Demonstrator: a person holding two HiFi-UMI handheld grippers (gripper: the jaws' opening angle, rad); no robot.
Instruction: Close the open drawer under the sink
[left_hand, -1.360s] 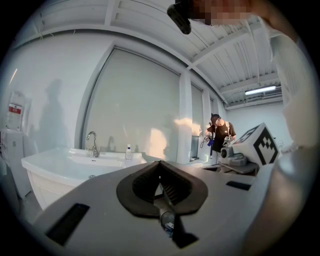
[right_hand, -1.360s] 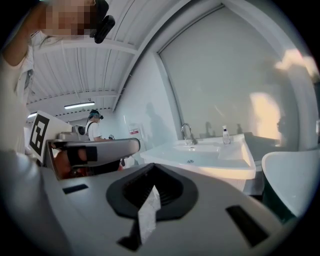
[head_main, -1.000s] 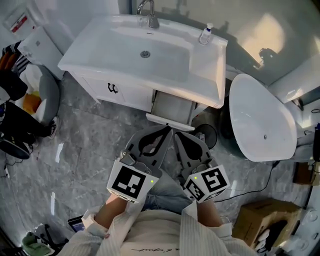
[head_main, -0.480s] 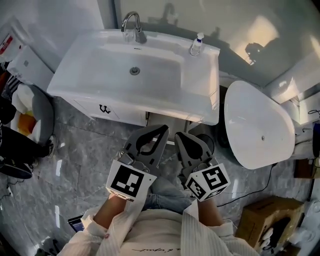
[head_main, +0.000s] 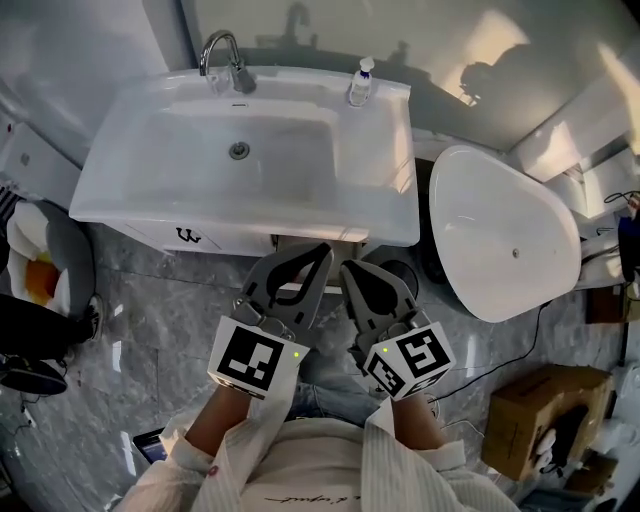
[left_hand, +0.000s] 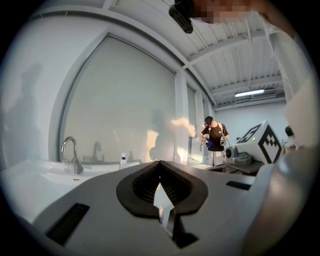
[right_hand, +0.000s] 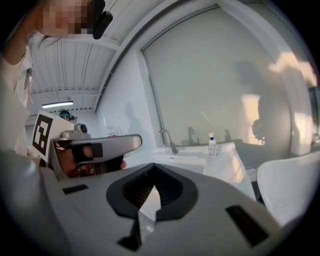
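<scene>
Closed grippers at the vanity front, drawer tucked under the sink.

I hold the left gripper (head_main: 320, 250) and right gripper (head_main: 346, 266) side by side, each with its jaws together and nothing between them, since blunt closed tips suit pushing rather than gripping. Only a sliver of the drawer (head_main: 290, 240) front shows beneath the rim of the sink (head_main: 395, 215), so I judge it shut or nearly so. I cannot tell whether the tips touch it.
</scene>
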